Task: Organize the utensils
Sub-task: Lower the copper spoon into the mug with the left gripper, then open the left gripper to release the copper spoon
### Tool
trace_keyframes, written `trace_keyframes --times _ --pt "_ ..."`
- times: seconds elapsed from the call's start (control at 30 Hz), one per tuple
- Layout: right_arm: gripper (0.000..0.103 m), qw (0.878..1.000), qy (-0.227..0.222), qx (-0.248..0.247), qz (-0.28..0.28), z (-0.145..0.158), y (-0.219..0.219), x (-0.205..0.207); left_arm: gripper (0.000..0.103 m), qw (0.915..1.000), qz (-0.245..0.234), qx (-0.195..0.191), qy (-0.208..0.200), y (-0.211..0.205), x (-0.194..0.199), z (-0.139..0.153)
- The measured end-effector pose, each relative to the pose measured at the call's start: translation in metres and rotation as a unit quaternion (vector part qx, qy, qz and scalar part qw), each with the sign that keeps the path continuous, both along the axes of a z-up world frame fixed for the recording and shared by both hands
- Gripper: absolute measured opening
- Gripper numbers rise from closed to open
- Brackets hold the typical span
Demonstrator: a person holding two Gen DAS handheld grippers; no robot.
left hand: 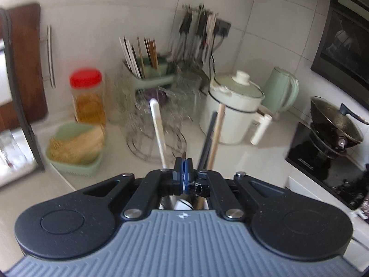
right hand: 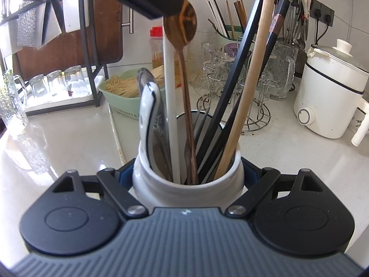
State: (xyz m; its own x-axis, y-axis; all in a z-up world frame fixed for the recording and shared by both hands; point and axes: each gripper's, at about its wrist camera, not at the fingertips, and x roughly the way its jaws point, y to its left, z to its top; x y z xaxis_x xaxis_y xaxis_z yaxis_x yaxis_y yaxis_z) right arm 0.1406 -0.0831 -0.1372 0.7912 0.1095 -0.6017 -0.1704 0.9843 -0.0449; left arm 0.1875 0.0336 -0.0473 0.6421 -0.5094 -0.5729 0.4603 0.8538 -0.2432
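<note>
Utensil crock (right hand: 188,184) clamped in right claw (right hand: 188,173), left claw (left hand: 183,173) pinched, seemingly on copper spoon (right hand: 184,23)

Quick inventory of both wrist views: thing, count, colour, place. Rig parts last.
utensil jar: one, white, between right fingers
bronze spoon: one, bowl up, in jar, held at top
white handle: one, in jar
wooden handle: one, in jar
black handles: several, in jar
green basket: one, counter, behind jar
red-lidded jar: one, by wall
white cooker: one, counter right
green kettle: one, beside cooker
black wok: one, on stove
left gripper: shut on spoon
right gripper: shut on jar
</note>
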Motion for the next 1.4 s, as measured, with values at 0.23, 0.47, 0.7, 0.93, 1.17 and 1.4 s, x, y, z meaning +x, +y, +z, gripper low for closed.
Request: trace_keyframes --times 0.23,0.47,0.7,0.93,1.17,1.4 --pt "0.091 1.0 -0.002 0.0 0.001 0.0 0.0 -0.001 0.001 0.9991 -0.009 0.002 0.042 -0.002 0.005 -0.006" --pt "0.091 1.0 -0.002 0.0 0.0 -0.001 0.0 -0.001 0.001 0.9974 -0.019 0.01 0.068 -0.007 0.007 -0.007" --pt "0.091 1.0 -0.002 0.0 0.0 -0.001 0.001 -0.001 0.001 0.9964 -0.02 0.005 0.082 -0.005 0.009 -0.009" --pt "0.091 1.0 -0.002 0.0 0.004 -0.001 0.002 -0.001 0.019 0.9965 0.014 -0.035 0.074 0.011 0.011 0.0" --pt "0.09 1.0 -0.002 -0.001 0.012 0.0 0.002 0.0 0.038 0.9947 0.065 -0.05 0.062 0.035 0.009 0.005" --pt "0.09 1.0 0.001 -0.003 0.012 0.0 0.001 0.0 0.04 0.987 0.133 -0.046 0.079 0.069 0.014 -0.013"
